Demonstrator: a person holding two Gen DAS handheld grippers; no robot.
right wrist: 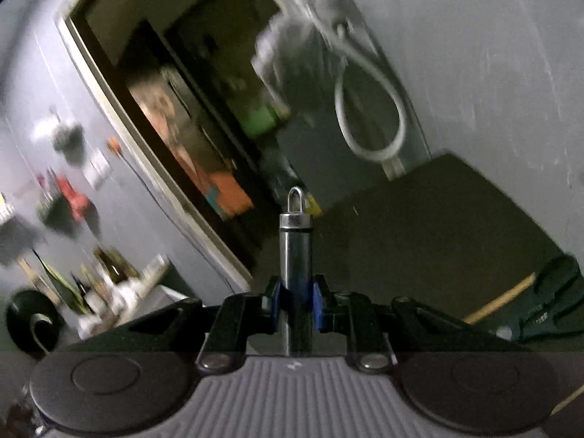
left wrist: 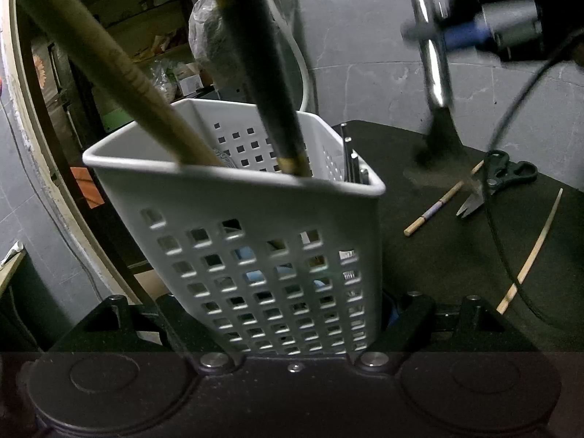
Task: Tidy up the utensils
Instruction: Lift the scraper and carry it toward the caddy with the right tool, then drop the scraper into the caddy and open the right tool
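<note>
Right wrist view: right tongs [right wrist: 295, 301] clamp a steel-handled utensil [right wrist: 295, 252], handle pointing forward; left tongs [left wrist: 288, 328] hug the basket [left wrist: 233, 197].

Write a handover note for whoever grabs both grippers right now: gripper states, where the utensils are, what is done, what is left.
Left gripper: shut on the white utensil basket, holding it at its lower part.
Right gripper: shut on a metal-handled spatula, lifted above the dark table, to the right of the basket.
Done: a wooden handle, a dark handle and some metal pieces already stand in the basket.
Left: put the spatula in, then two chopsticks and the scissors lying on the table.
</note>
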